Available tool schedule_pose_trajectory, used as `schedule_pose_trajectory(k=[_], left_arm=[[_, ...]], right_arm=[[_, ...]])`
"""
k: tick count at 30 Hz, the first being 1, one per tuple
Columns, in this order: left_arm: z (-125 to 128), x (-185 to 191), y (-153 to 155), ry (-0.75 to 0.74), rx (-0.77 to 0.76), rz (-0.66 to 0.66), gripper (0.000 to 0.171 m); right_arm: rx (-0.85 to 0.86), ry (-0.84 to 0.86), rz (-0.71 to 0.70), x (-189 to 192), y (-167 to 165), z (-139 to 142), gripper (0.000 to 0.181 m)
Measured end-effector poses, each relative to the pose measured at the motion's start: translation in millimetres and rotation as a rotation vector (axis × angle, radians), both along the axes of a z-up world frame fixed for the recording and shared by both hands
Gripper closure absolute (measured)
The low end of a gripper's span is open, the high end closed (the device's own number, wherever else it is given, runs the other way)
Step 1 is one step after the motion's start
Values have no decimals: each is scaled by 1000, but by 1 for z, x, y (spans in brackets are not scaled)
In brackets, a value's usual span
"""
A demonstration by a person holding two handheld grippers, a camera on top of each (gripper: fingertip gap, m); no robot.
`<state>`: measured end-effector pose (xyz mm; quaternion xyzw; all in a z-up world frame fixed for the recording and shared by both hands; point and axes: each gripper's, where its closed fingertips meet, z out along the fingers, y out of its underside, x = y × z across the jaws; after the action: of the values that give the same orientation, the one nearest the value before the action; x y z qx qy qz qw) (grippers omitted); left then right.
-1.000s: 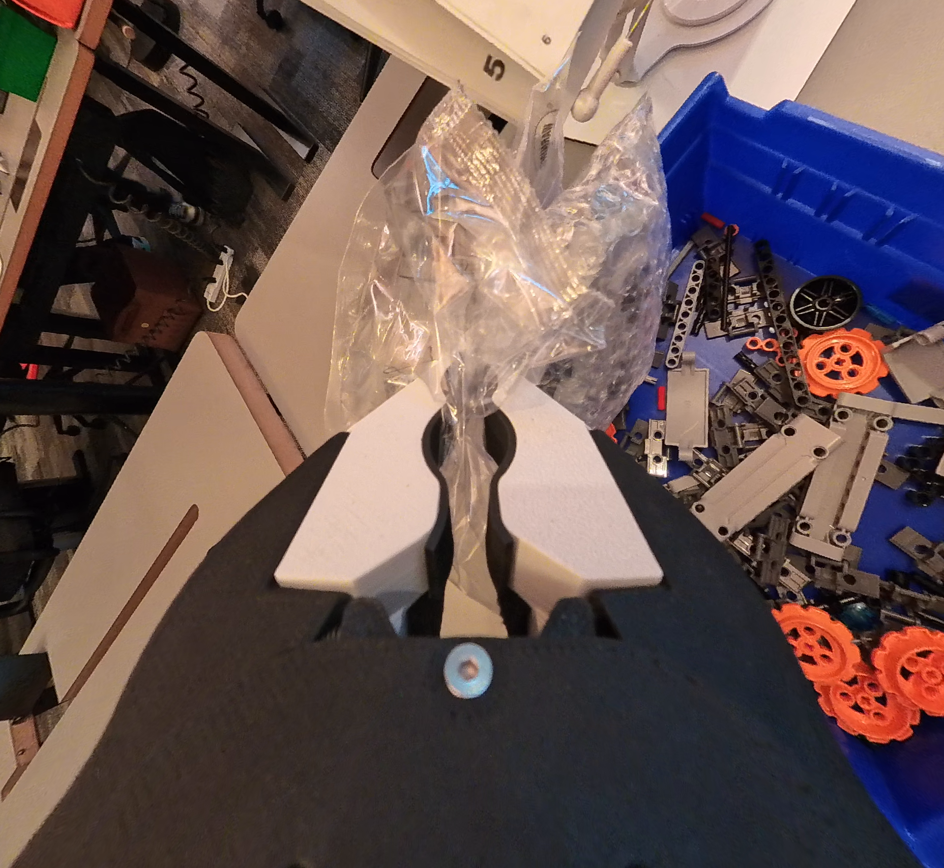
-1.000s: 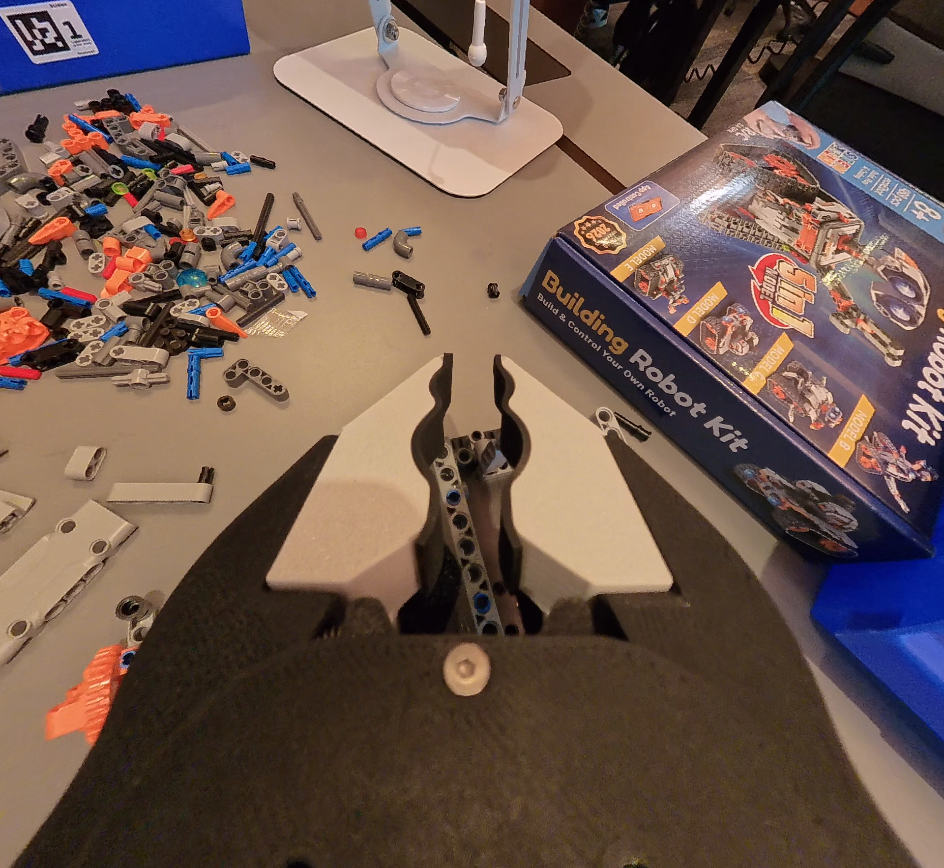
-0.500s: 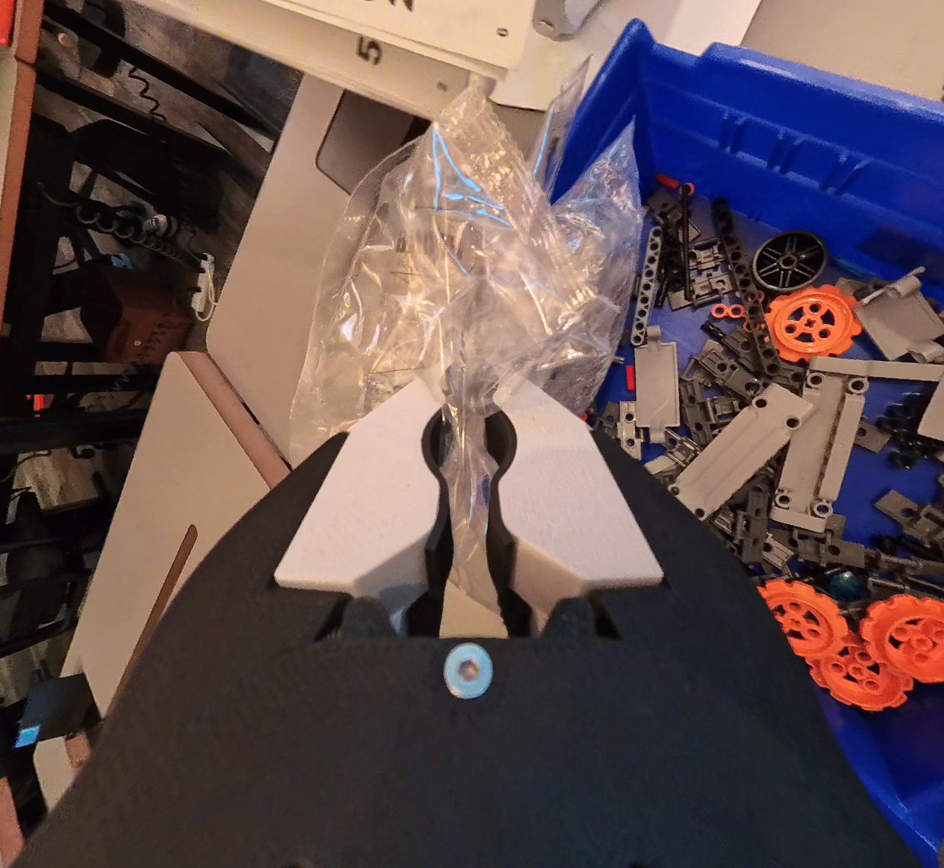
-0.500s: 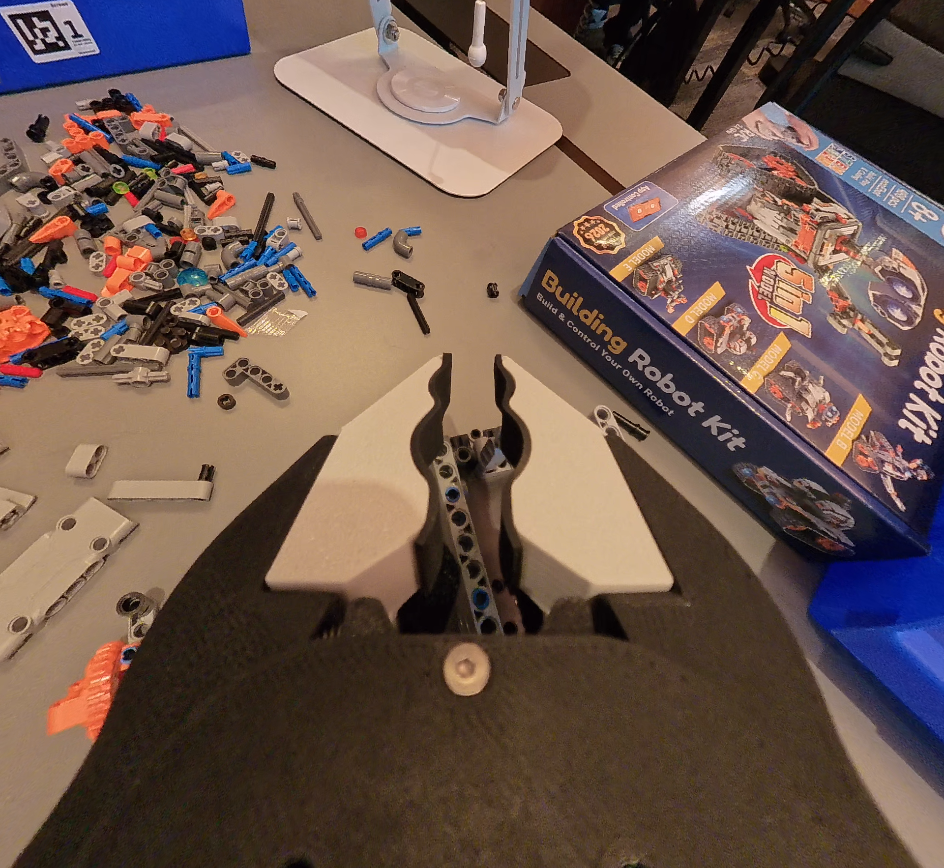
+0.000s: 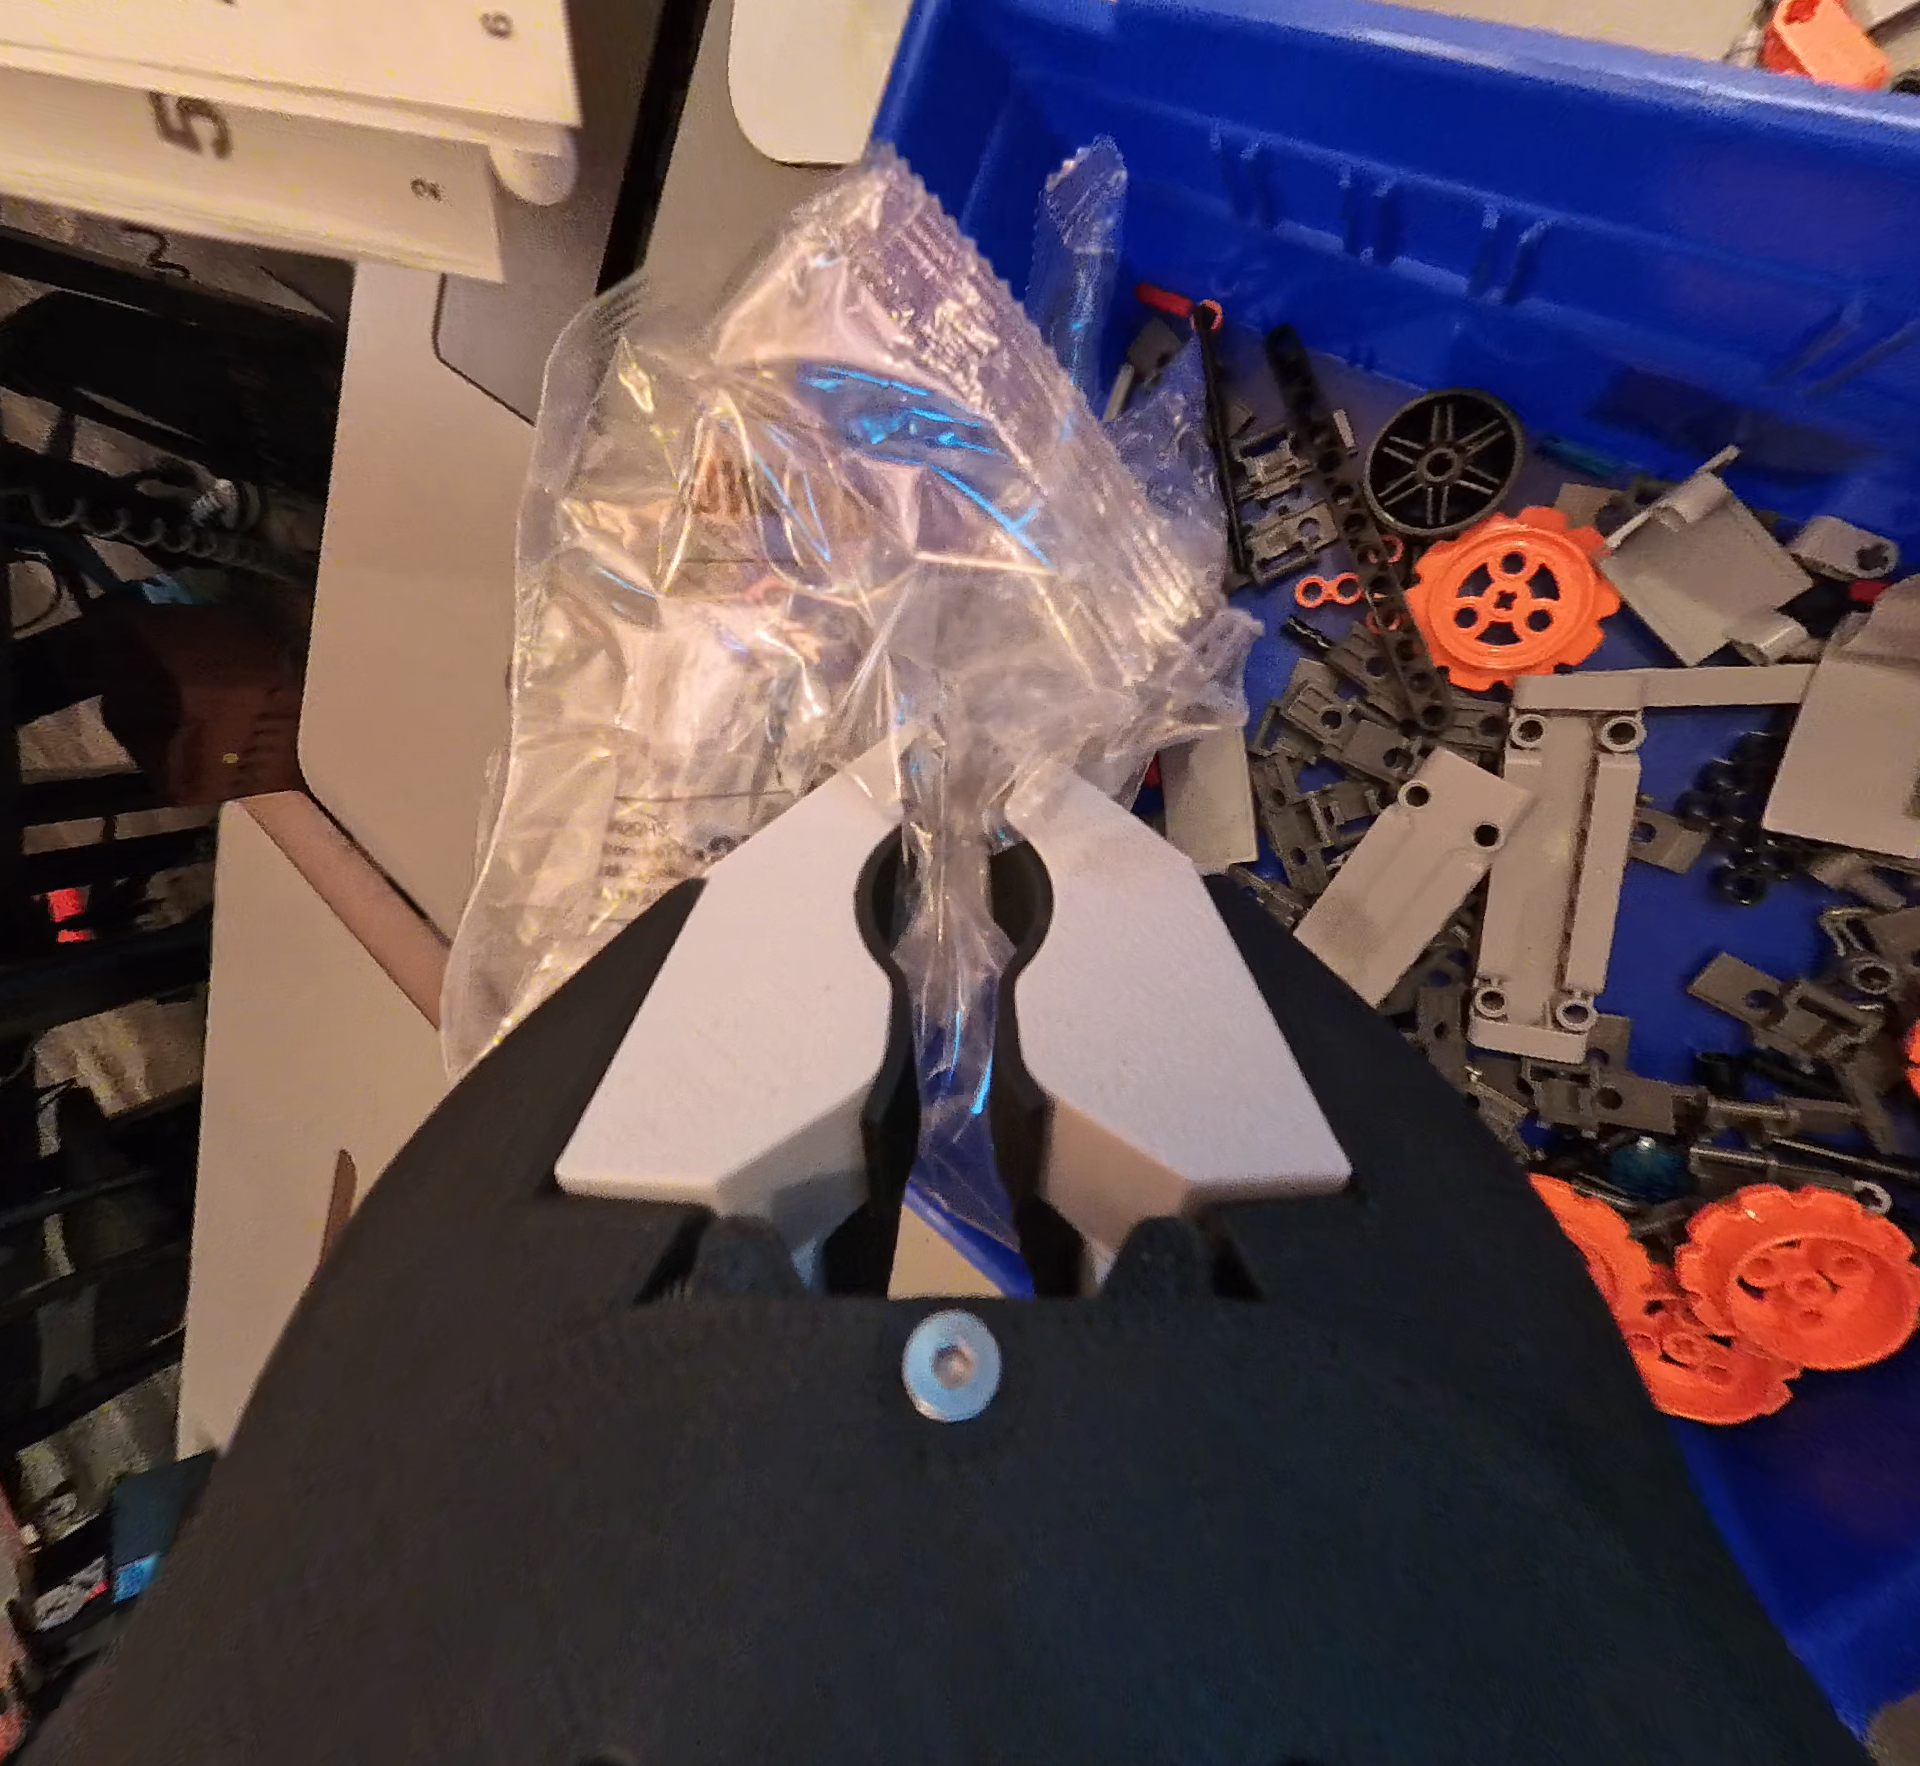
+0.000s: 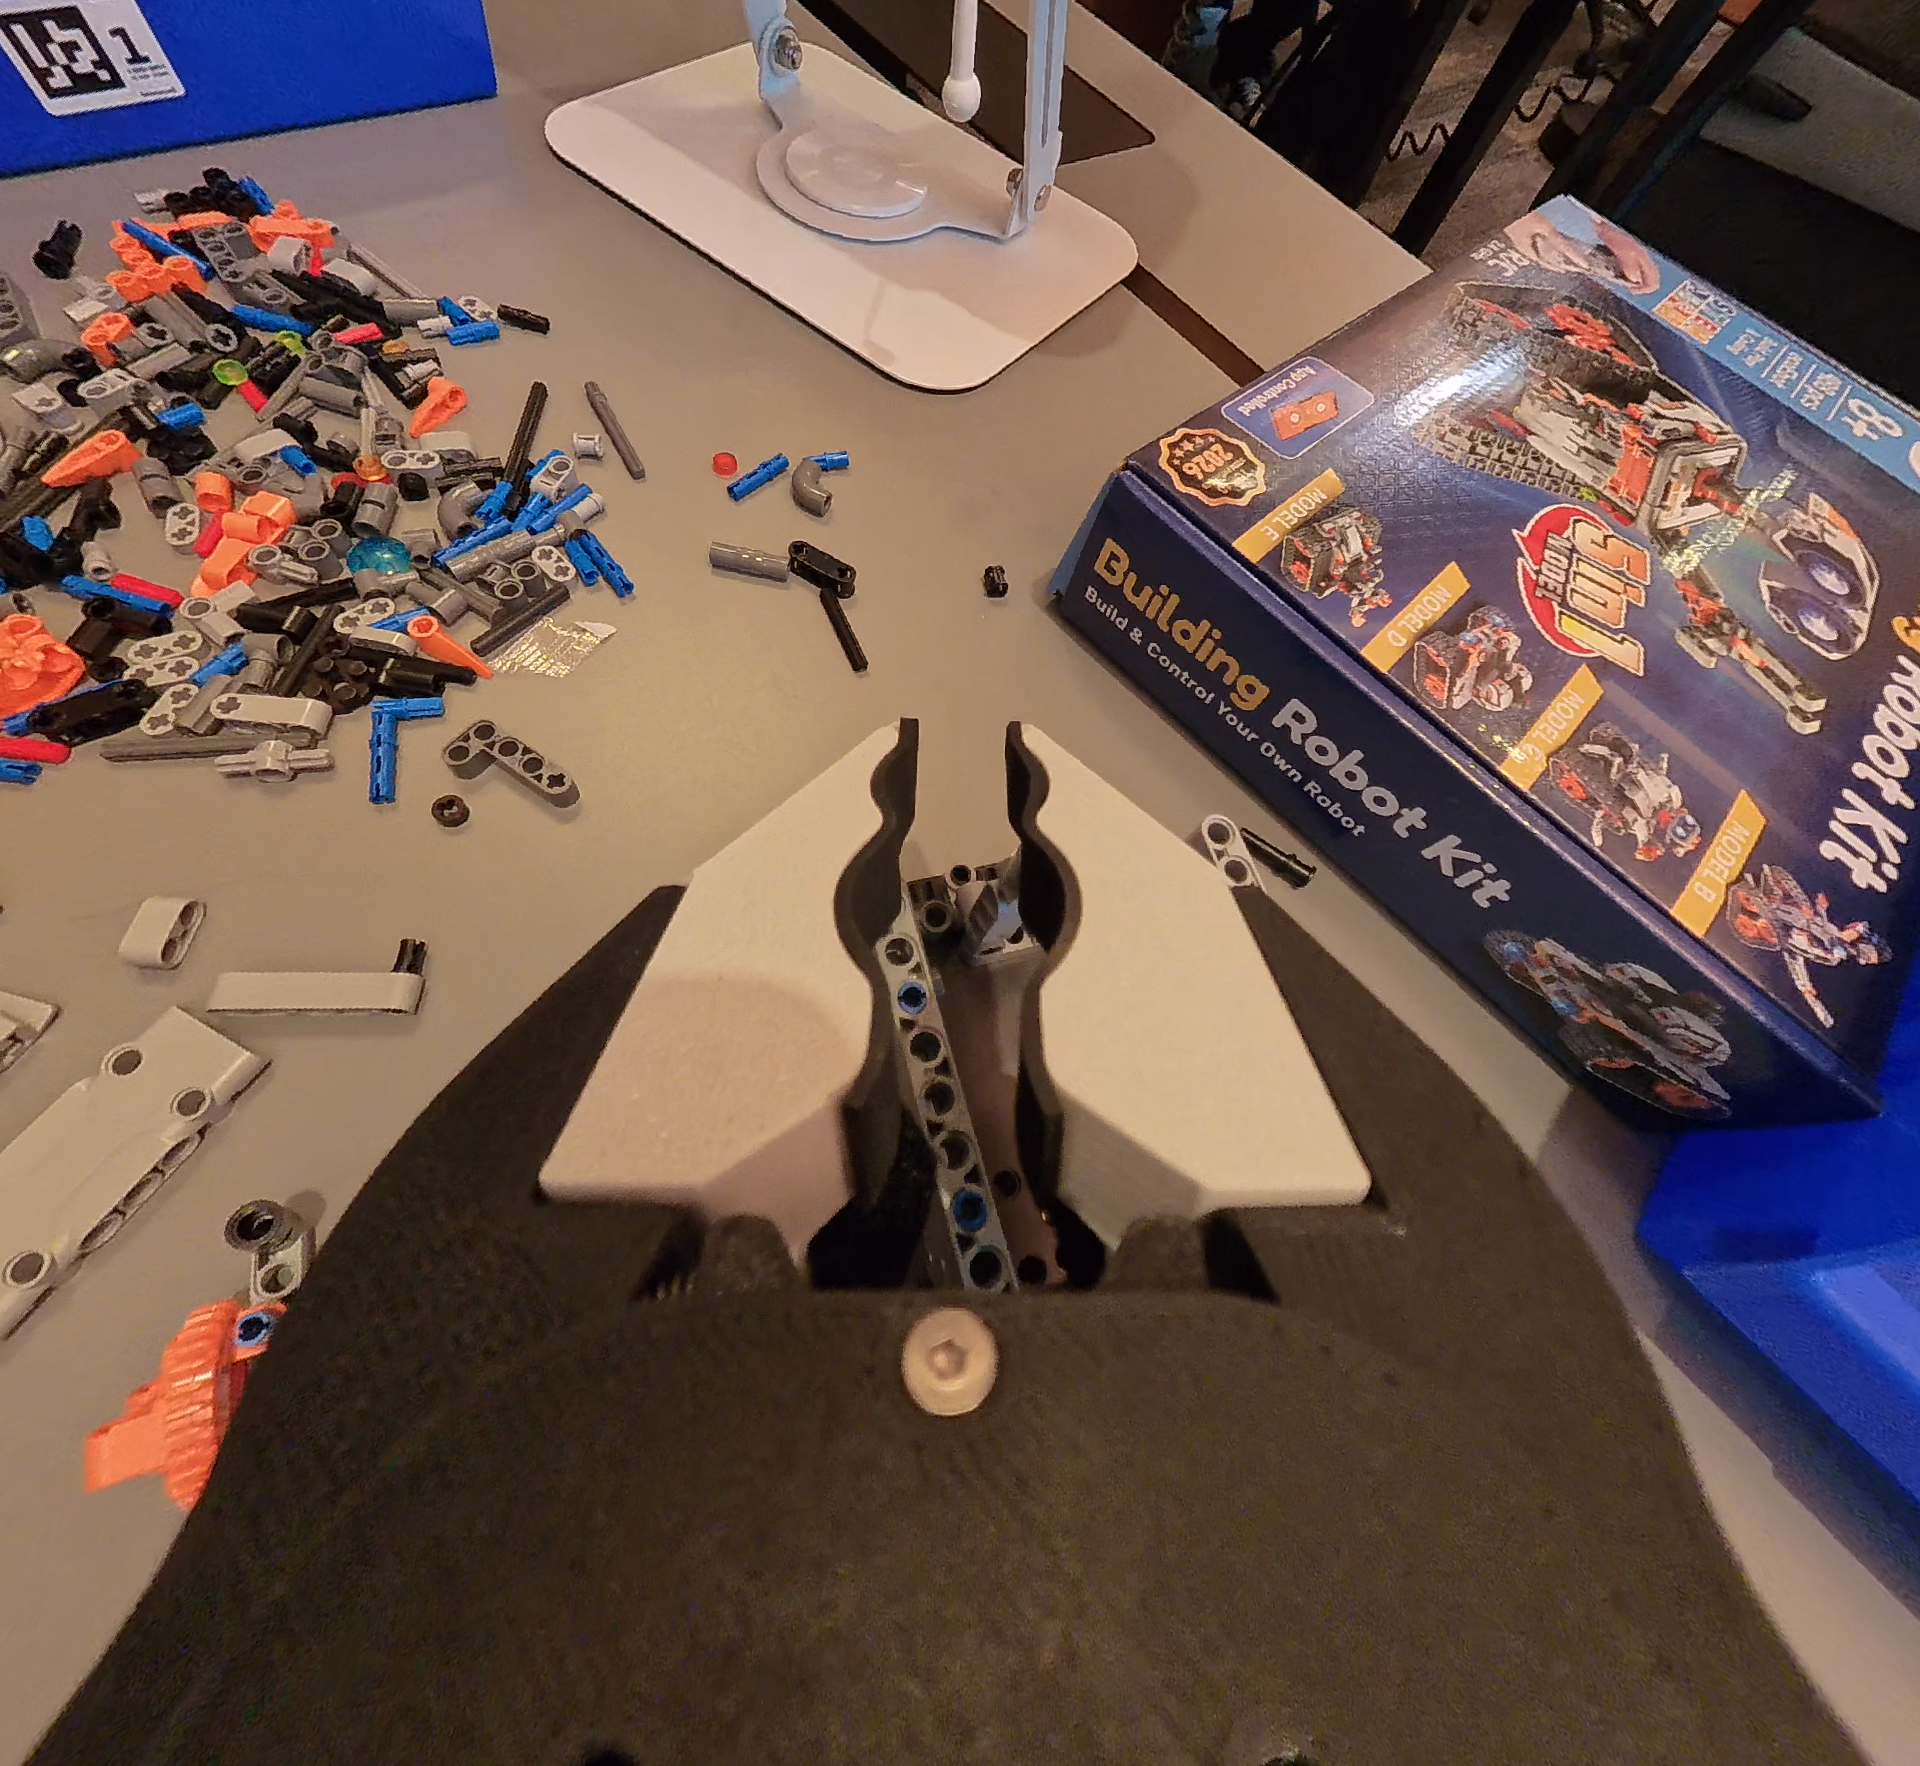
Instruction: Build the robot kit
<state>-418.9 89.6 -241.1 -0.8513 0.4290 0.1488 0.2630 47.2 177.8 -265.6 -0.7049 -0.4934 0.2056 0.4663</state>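
Left gripper [image 5: 951, 760], jaws pinched together on the twisted neck of a crumpled clear plastic bag [image 5: 831, 521]. Bag held upright ahead of the fingers, hanging over the near left rim of a deep blue plastic bin [image 5: 1455, 189], part above the bin, part above the pale surface beside it. No contents to be made out through the film. In the bin below: orange toothed plastic wheels [image 5: 1512, 599], a black spoked wheel hub [image 5: 1444, 459], flat grey panels with corner holes [image 5: 1558, 875], dark pinned beams.

Right gripper [image 6: 961, 740], low over a grey tabletop [image 6: 727, 781], fingers a narrow slot apart at the tips. Inside the slot, a long grey perforated building beam with blue pins [image 6: 935, 1072], joined at its far end to a small grey block. Gripped, or merely lying beneath the fingers: cannot be told from this view. To the left, a loose scatter of small orange, blue, black and grey building pieces [image 6: 291, 553]. To the right, near the gripper, a dark blue printed cardboard kit box [image 6: 1507, 677]. Beyond, the flat white base of a desk lamp [image 6: 842, 220].
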Motion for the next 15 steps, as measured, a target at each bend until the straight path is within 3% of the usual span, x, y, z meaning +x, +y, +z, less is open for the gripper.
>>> schedule_pose_trajectory(k=[4,15], left_arm=[[0,3,-4,9,13,-9,165],[-3,14,-29,-75,-56,-39,128]], right_arm=[[-1,-4,1,-1,0,-1,167],[1,-3,3,-1,0,0,167]])
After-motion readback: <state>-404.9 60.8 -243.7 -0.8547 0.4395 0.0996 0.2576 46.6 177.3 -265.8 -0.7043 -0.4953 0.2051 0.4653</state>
